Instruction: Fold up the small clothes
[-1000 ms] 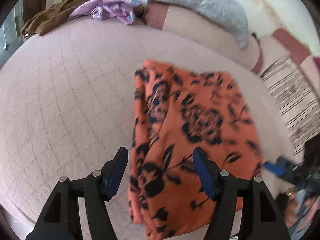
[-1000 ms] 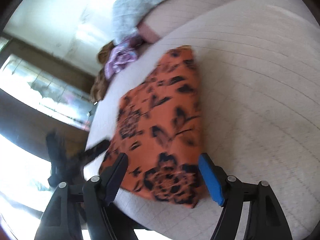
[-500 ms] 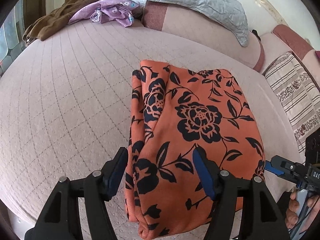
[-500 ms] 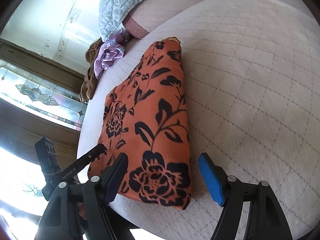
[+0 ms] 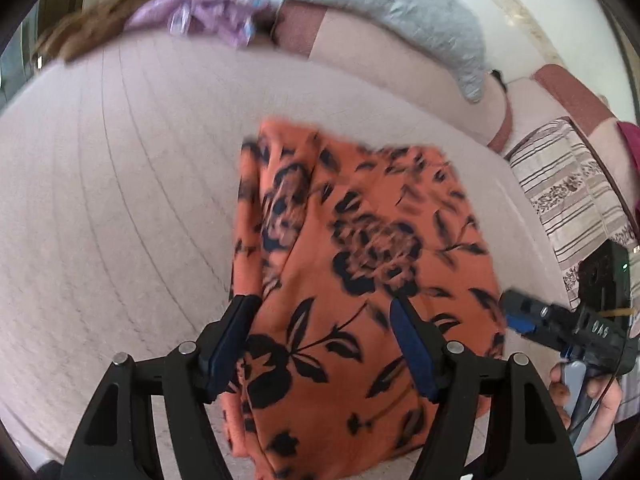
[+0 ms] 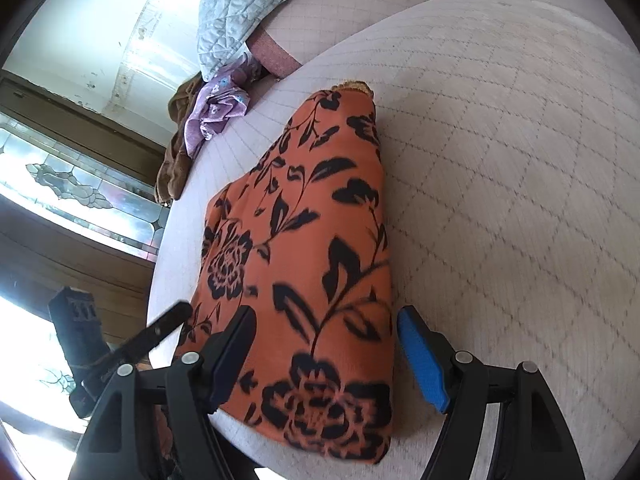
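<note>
Lying folded into a thick rectangle, the orange floral garment (image 5: 360, 280) (image 6: 304, 264) rests on the quilted bed (image 5: 120, 220) (image 6: 520, 160), close to the near edge and nearer the bed's right side in the left wrist view. No box, basket or other container shows in either view; the only other loose items are a purple cloth (image 5: 200, 20) (image 6: 216, 112) and a brown cloth (image 5: 100, 24) (image 6: 176, 152) heaped together at the far left corner, and a grey quilted blanket (image 5: 380, 12) (image 6: 248, 12) draped over the pink bolster at the far side. A striped cushion (image 5: 568, 200) lies at the far right. The left gripper (image 5: 324, 344) hangs over the near end of the garment with its jaws spread wide, holding nothing; whether the fingers touch the fabric I cannot tell. The right gripper (image 6: 326, 356) (image 5: 560, 328) is likewise wide open and empty, straddling the garment's near right corner, and shows in the left wrist view at the garment's right edge. Compared with half a second ago, the garment keeps the same folded shape and place, and both grippers keep the same wide spread; the left wrist view is now blurred by motion, and the right gripper sits a little closer over the garment's corner.
</note>
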A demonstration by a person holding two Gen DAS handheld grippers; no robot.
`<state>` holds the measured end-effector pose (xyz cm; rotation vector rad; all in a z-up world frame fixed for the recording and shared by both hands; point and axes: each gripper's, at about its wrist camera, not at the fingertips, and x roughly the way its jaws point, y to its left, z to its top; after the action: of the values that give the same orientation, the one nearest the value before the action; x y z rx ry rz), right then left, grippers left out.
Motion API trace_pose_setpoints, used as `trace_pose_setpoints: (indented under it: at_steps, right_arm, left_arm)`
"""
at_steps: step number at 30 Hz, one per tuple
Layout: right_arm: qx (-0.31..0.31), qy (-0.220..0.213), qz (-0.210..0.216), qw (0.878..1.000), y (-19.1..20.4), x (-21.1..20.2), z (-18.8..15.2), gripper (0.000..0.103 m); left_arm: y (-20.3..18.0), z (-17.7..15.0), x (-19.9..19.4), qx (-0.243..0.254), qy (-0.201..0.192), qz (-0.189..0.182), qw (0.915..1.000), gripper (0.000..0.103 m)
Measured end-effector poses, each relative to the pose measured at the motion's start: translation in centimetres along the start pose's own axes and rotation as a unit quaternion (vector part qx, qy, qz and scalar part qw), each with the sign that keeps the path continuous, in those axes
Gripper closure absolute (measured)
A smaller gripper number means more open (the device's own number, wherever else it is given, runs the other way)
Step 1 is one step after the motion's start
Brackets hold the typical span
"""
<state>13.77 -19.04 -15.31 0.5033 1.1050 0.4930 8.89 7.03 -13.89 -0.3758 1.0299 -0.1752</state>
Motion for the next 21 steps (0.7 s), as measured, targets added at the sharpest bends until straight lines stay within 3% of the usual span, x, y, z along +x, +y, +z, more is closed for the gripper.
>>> trace_pose_setpoints:
  at_steps: [6,10,16,21]
  right_arm:
    - [0.014,0.031,-0.002,0.999,-0.6,3.8,1.4,0.026]
    - [-0.025,0.035,-0.025,0.999,1.0,4.6,1.4,0.032]
    - [-0.01,0.036,-0.018,0.999,0.4,4.5,1.3,0.032]
    - [0.013,0.027,0.005,1.0,-0.2,2.0,0.0,0.031]
  left_arm:
    - [-0.2,-0.2,0.2,0.012,-0.002,0.006,0.9999,0.031]
    - [-0.1,-0.1,0.6,0.016,-0.003,0.008,0.9998,0.031]
    - [-0.6,-0.3,0.2,0.027,-0.009,0.025,0.9993,0.031]
    - [-0.6,-1.3,-1.9,0.024,-0.033,0.016,0.999,0.031]
